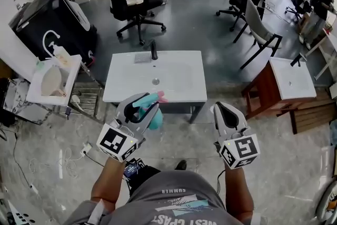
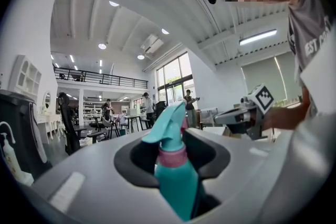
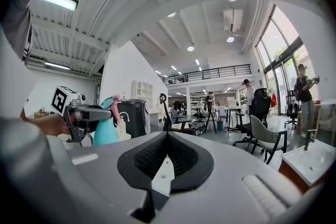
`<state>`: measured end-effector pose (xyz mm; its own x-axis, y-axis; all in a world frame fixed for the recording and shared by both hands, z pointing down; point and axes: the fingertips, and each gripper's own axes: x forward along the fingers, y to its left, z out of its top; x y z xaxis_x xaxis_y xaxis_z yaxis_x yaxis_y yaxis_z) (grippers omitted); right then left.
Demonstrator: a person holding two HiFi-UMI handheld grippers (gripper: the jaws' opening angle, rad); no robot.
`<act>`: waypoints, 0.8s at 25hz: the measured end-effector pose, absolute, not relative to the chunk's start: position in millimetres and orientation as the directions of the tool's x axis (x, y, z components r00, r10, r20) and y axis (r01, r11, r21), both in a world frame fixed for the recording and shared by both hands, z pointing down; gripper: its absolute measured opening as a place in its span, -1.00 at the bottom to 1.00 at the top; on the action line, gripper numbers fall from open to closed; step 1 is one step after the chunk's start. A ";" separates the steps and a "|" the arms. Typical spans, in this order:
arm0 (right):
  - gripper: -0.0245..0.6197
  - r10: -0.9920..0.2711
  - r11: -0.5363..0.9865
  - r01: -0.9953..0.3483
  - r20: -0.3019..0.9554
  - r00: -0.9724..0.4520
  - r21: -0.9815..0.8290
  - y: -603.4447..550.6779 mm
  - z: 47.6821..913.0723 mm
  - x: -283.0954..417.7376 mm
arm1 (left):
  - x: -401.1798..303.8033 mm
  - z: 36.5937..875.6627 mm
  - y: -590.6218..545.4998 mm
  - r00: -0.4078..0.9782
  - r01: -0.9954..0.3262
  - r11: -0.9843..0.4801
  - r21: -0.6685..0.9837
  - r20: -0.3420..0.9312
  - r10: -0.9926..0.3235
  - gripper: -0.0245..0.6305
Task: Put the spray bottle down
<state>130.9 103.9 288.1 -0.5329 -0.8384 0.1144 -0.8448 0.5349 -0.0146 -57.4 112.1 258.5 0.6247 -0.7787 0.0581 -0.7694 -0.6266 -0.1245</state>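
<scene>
Head view: we see the left tool (image 1: 143, 107) clamped around a teal plastic spray bottle with a pink collar (image 1: 154, 115). The bottle is carried in the air over the grey floor, just short of the near edge of a white rectangular basin tabletop (image 1: 118, 89). The right tool (image 1: 225, 112) hangs beside it, clenched and empty, likely kept clear. The flat rims on either side of the sunken bowl look free for setting down, and a black tap (image 1: 154, 51) stands at the far edge.

Left gripper view: the bottle's neck sits between the dark pads (image 2: 137, 157). It looks gripped high so that the base can meet a surface first.

Right gripper view: the jaws meet on nothing. The left tool and bottle show well apart to the left, and open floor lies ahead.
</scene>
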 end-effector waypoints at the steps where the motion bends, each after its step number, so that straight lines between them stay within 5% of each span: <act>1: -0.92 -0.838 0.536 -0.844 0.111 -0.535 -0.015 102.8 288.2 132.8 | -56.5 258.5 111.5 0.622 -0.771 -0.624 -0.128 0.061 -0.781 -0.52; 20: -0.92 -0.883 0.446 -0.895 0.151 -0.445 -0.030 71.4 303.9 157.8 | -35.1 263.4 57.1 0.694 -0.709 -0.696 -0.115 0.062 -0.717 -0.52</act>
<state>157.8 71.4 303.9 -0.4450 -0.8826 0.1514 -0.8946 0.4459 -0.0299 -35.1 57.1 263.4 0.6943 -0.7171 0.0618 -0.7087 -0.6961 -0.1149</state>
